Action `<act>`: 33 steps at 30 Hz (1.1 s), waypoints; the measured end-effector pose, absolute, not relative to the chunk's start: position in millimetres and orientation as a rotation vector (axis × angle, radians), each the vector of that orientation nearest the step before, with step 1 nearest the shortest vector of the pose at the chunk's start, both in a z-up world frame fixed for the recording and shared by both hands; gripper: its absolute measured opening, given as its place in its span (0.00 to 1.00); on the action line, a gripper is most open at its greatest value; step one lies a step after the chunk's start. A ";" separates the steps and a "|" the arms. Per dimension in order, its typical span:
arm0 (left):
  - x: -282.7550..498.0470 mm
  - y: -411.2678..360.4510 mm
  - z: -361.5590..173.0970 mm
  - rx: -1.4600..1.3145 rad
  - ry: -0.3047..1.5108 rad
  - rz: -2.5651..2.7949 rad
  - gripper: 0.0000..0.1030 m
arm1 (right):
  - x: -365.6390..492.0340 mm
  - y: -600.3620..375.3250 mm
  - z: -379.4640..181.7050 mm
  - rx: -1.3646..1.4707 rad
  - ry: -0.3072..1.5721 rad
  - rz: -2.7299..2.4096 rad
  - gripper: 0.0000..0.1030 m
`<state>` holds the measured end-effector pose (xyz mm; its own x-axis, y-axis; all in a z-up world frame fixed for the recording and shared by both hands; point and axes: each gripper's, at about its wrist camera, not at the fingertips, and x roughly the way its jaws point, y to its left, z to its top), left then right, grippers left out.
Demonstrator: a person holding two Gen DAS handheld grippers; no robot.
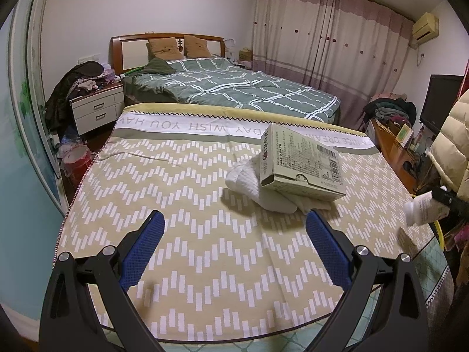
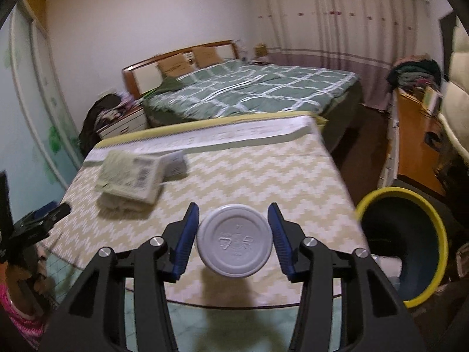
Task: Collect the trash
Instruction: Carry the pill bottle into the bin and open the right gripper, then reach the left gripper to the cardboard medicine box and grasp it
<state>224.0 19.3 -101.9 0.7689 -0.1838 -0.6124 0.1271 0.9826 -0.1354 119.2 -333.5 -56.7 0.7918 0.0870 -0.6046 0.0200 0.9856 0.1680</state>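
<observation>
The bottle (image 2: 233,246), its long axis along our right gripper's (image 2: 233,242) line and base facing the camera, sits held between the narrowed fingers off the table's (image 2: 263,176) near right edge beside the bin (image 2: 401,246), while box (image 1: 302,164) and tissue (image 1: 258,187) remain mid-table, the left gripper (image 1: 234,240) wide and empty.

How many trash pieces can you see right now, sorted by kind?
cardboard box: 1
white wad under the box, paper or cloth, cannot tell: 1
white bottle, held in the right gripper: 1
Total: 3
</observation>
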 end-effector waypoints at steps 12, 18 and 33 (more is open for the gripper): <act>219.6 -7.6 -97.4 -0.052 0.704 -0.224 0.93 | 102.7 -447.2 -48.0 0.276 0.584 -0.241 0.45; 217.7 -28.7 -87.6 -0.029 0.700 -0.268 0.93 | 100.6 -496.3 -62.2 0.318 0.606 -0.357 0.45; 230.5 -53.4 -83.2 0.024 0.712 -0.309 0.93 | 105.0 -530.3 -94.4 0.345 0.644 -0.500 0.51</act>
